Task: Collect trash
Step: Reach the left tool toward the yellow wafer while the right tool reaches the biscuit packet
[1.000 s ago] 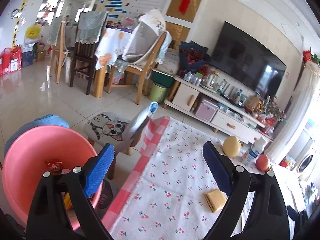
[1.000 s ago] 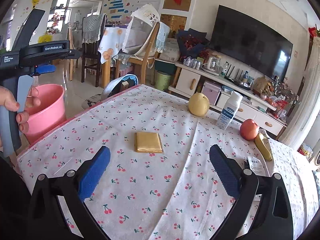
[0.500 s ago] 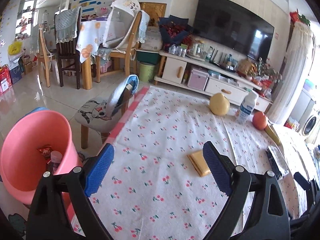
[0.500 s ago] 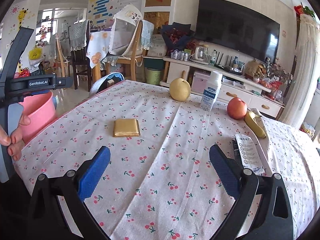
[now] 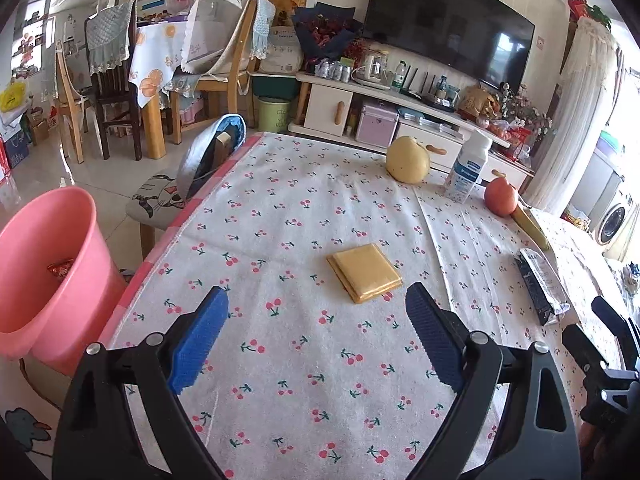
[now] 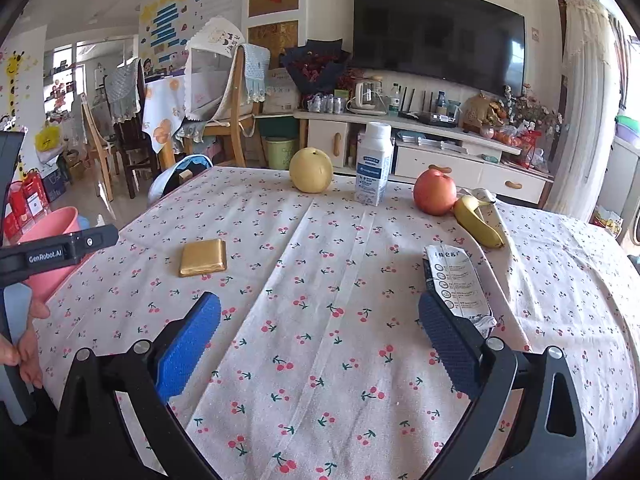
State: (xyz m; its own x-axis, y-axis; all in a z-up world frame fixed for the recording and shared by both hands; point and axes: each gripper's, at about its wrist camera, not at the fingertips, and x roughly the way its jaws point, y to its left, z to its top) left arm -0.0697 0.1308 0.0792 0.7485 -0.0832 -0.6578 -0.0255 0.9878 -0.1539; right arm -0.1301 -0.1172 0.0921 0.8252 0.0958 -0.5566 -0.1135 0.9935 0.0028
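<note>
A flat gold packet (image 5: 363, 277) (image 6: 203, 257) lies on the cherry-print tablecloth (image 5: 304, 352) (image 6: 320, 280). My left gripper (image 5: 316, 324) hovers just in front of the packet, open and holding nothing. A black-and-white wrapper (image 5: 540, 285) (image 6: 456, 280) lies further right; the right pad of my right gripper (image 6: 318, 322) overlaps its near end in the picture. That gripper is open and holds nothing. A pink bucket (image 5: 38, 272) (image 6: 48, 236) with a red wrapper (image 5: 61, 270) inside stands on the floor left of the table.
At the table's far side stand a yellow pear (image 6: 311, 170), a white bottle (image 6: 374, 164), a red apple (image 6: 435, 192) and a banana (image 6: 478, 220). A small stool (image 5: 160, 204) sits by the table's left edge. A person's hand (image 6: 28, 344) holds the left gripper's handle.
Both views have swung right, from the bucket and floor onto the table. The gold packet now lies close ahead of my left gripper, and the black-and-white wrapper has come in beside my right gripper's pad.
</note>
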